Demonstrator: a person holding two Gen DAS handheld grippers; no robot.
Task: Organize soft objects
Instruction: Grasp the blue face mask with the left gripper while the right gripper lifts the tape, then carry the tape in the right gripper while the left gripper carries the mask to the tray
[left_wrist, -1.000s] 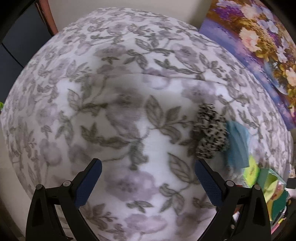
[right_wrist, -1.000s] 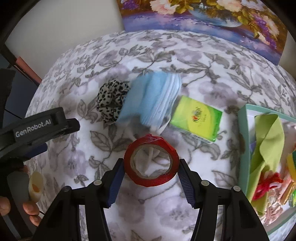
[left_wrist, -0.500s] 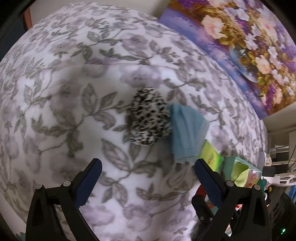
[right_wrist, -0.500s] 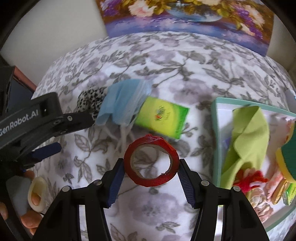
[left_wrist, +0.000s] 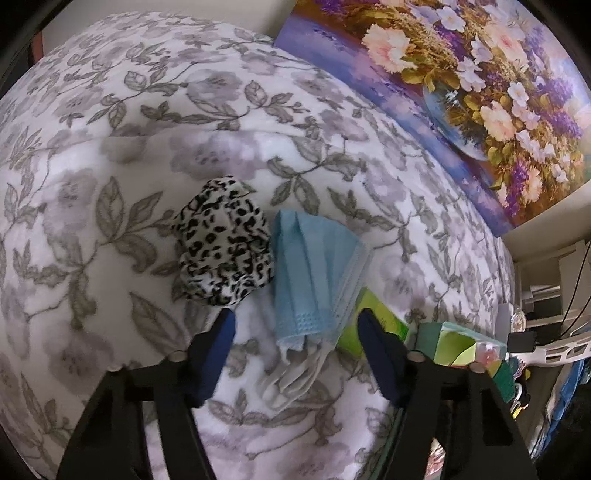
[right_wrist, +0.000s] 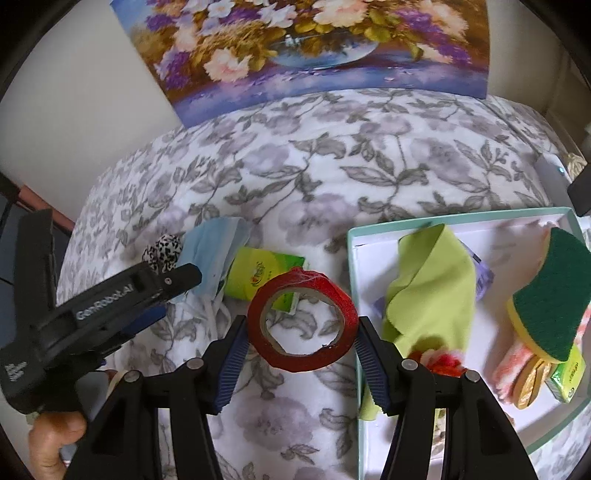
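Note:
A blue face mask (left_wrist: 314, 269) lies on the floral blanket between a leopard-print scrunchie (left_wrist: 221, 251) and a green tissue pack (left_wrist: 376, 325). My left gripper (left_wrist: 293, 326) points down at the mask's lower end. Its jaws are closing with the mask's edge and white ear loops between them, and the pads do not press on it. My right gripper (right_wrist: 301, 332) is shut on a red tape roll (right_wrist: 303, 325), held above the blanket just left of a mint-rimmed white tray (right_wrist: 352, 266). A lime cloth (right_wrist: 432, 284) and a green-and-yellow sponge (right_wrist: 550, 295) lie in the tray.
A flower painting (right_wrist: 303, 48) leans against the wall behind the bed. The tray also holds pink and red soft items and a small green pack (right_wrist: 567, 376). A person's hand (right_wrist: 55, 439) holds the left gripper. Shelves and cables stand at the right edge (left_wrist: 546, 295).
The left gripper has moved over to the scrunchie and mask, and its jaws have narrowed around the mask's end. The right gripper has carried the tape roll rightward to the tray's edge.

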